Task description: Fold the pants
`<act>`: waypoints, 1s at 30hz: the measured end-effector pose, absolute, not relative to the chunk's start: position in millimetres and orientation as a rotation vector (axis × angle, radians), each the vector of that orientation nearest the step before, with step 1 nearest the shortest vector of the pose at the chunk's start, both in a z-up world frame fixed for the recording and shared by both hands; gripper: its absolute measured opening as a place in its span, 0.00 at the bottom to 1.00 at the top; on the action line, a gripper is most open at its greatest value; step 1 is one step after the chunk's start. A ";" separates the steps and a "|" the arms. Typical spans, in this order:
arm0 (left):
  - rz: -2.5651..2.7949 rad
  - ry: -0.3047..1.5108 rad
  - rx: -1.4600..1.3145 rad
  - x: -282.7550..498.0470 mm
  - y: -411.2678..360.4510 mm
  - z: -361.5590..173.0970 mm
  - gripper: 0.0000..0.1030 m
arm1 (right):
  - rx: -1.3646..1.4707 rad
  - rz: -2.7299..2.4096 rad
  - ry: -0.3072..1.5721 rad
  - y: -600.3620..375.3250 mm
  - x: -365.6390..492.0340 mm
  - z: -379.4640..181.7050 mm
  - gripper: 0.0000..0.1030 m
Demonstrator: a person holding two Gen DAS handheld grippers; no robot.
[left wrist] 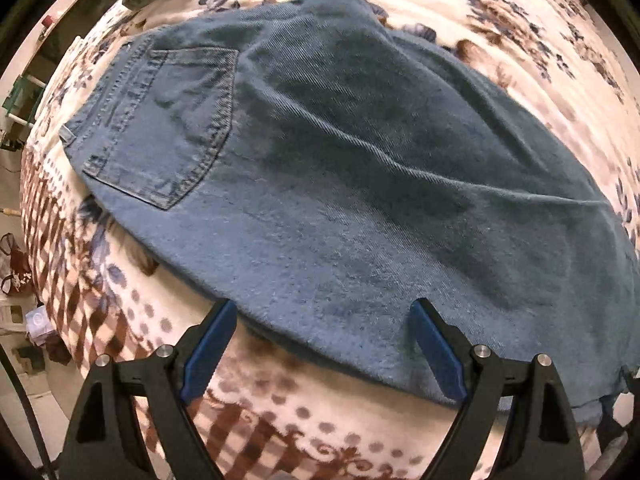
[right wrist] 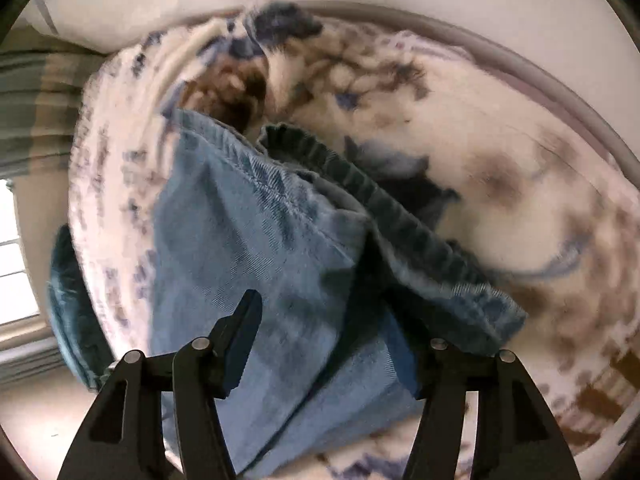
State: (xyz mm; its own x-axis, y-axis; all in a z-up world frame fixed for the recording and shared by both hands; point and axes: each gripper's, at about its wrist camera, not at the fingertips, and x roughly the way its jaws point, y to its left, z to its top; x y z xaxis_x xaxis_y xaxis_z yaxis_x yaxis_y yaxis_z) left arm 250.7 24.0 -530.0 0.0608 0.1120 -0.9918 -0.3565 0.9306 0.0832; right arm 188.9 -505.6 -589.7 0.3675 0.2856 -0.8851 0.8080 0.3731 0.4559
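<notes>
The jeans [left wrist: 340, 168] lie spread flat on a bed under a floral blanket [left wrist: 520, 40], back pocket [left wrist: 168, 128] up and toward the far left in the left wrist view. The left tool [left wrist: 324, 344] points straight down over the near edge of the denim, its jaws wide and holding nothing; one blue pad [left wrist: 210, 350] is over the blanket, the other over the cloth.

In the right wrist view, which is blurred, the jeans [right wrist: 248, 248] show their leg ends, with a hem [right wrist: 368, 188] bunched and lifted to the right. The right tool [right wrist: 324, 344] tilts down over this cloth with its jaws partly apart. Denim lies between and below the fingers, but the pads do not press on it.
</notes>
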 end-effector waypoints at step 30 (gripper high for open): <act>0.364 1.415 -0.614 238.3 219.3 -484.4 0.86 | 1.014 -0.247 1.406 -341.3 195.9 -538.3 0.77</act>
